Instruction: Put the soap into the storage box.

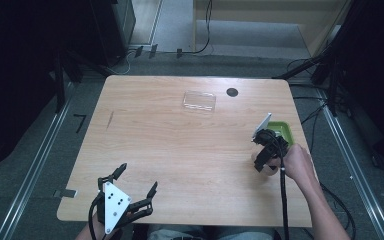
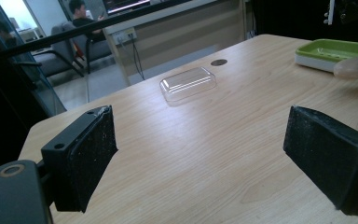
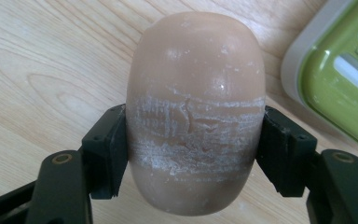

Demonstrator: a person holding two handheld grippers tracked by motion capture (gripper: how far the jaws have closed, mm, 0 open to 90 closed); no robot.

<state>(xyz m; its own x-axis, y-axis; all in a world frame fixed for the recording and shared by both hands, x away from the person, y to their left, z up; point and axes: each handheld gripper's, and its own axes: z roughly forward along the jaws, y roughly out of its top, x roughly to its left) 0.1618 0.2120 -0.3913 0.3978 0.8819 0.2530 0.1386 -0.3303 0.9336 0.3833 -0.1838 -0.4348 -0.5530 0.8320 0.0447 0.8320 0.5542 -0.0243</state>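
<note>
My right claw [image 3: 193, 154] is clamped on the tan bar of soap [image 3: 196, 112], one black jaw pressed to each long side across a whitish scuffed band, and the bar's rounded far end points away from the camera that rides on it. In the high view I see this claw [image 1: 264, 161] near the right edge of the tabletop [image 1: 180, 150], roughly midway along that edge, with the soap [image 1: 266, 170] a pale shape under it; whether the bar rests on the wood or is lifted just clear, I cannot tell. Just beside it, toward the far right corner, sits the green soap dish [image 1: 282, 131] with its pale grey rim, slotted inside. Farther off, a clear plastic lid [image 1: 199, 100] lies flat near the far edge, close to the middle, and a small dark round hole [image 1: 232, 92] marks the wood just to its right. My left claw [image 1: 132, 192] hovers at the near left corner, its jaws spread wide with nothing between them; from its own camera I look past both black pads [image 2: 91, 154] across bare wood to the lid [image 2: 189, 84] and the dish [image 2: 331, 52]. People sit in chairs beyond the tabletop in that view.
</note>
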